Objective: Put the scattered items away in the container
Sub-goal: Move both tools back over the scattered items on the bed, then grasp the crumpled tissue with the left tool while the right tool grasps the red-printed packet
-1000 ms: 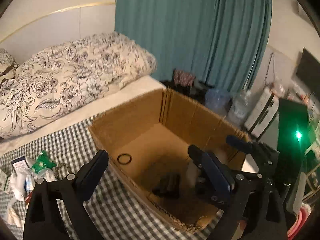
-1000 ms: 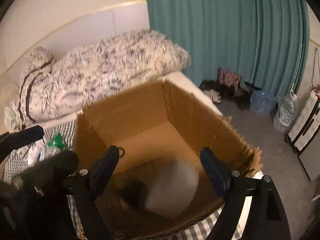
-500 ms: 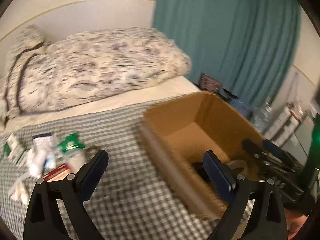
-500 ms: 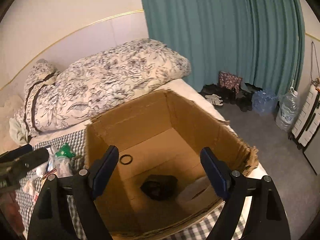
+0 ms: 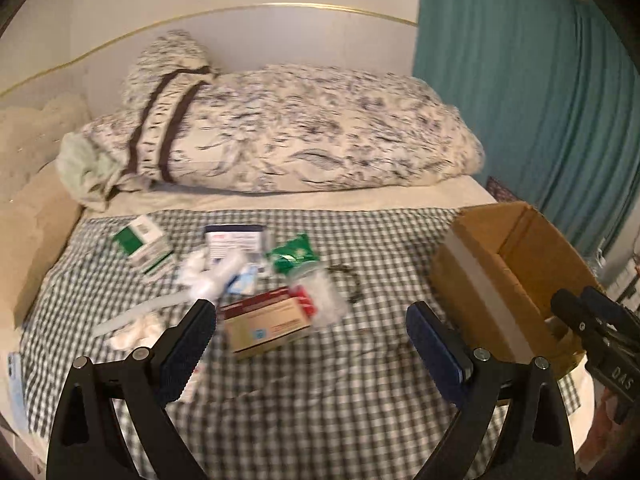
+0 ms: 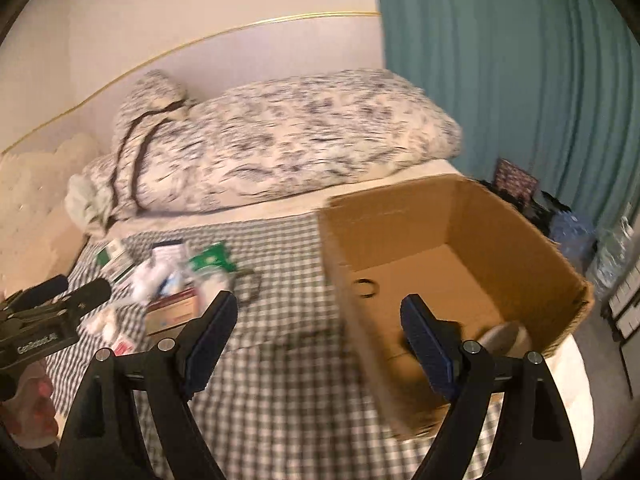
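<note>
An open cardboard box stands on the checked bedcover at the bed's right end; a black ring, a dark item and a pale item lie inside. Scattered items lie left of it: a brown-and-red carton, a green pouch, a green-white box, white tissues and packets, a dark loop. My left gripper hangs open above the cover, facing the carton. My right gripper is open at the box's near left corner. Each gripper is empty.
A floral duvet roll lies along the far side of the bed. A teal curtain hangs at the right. Bottles and bags sit on the floor beyond the box. A pale phone lies at the cover's left edge.
Both views have swung left, away from the box interior and toward the scattered pile. The box now sits to the right in each view. Both grippers stayed open.
</note>
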Motion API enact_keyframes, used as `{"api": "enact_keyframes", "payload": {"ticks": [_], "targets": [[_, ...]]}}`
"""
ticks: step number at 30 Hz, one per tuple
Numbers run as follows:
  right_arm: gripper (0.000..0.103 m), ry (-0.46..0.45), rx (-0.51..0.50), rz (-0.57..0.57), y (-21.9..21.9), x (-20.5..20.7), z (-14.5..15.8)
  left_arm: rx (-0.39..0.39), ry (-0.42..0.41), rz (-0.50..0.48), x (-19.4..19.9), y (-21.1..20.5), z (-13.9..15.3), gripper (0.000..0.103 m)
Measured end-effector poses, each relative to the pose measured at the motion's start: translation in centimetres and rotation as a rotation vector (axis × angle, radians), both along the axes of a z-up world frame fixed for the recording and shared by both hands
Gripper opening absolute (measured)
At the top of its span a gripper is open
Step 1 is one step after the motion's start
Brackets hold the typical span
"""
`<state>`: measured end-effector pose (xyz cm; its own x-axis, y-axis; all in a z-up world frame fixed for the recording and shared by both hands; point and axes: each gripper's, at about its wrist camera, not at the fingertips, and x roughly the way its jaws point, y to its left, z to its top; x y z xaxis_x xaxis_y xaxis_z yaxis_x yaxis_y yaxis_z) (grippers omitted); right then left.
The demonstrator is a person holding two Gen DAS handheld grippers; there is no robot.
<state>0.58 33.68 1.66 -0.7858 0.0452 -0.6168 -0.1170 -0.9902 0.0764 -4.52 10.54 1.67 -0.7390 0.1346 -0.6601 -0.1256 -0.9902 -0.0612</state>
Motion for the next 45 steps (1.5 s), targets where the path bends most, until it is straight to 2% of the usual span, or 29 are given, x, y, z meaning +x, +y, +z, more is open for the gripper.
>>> {"api": "enact_keyframes", "payload": {"ticks": [6,15,22,31,38,42,45], "targets": [[0.084,-0.015,0.014,0.094,-6.4,-0.9,-1.7,-0.003,0.022,0.086,1.3,-5.2,-0.7,0.099],[0.084,-0.064,0.024,0.220,-13.5,-3.2,-5.0,-0.009,-0.033,0.200,-0.2,-11.8,-5.1,0.099],[0.084,-0.140,0.027,0.222,-15.7,-6.6,-9.1,-0.012,-0.096,0.212,-2.5,-15.0,-9.4,0.099],[0.084,-0.245,0.070,0.233,-18.2,-10.4,-13.7,0.014,-0.167,0.159,-4.6,-16.3,-14.6,0.099],[0.084,-0.281,0.092,0.234,-19.2,-11.7,-15.5,0.053,-0.204,0.162,-4.6,-17.8,-17.6,0.099],[0.084,-0.301,0.103,0.244,-19.8,-11.8,-16.3,0.101,-0.246,0.205,-4.4,-19.6,-18.8,0.099],[0.084,-0.312,0.098,0.263,-20.7,-11.8,-16.8,0.102,-0.254,0.243,-4.6,-20.9,-19.2,0.099]]}}
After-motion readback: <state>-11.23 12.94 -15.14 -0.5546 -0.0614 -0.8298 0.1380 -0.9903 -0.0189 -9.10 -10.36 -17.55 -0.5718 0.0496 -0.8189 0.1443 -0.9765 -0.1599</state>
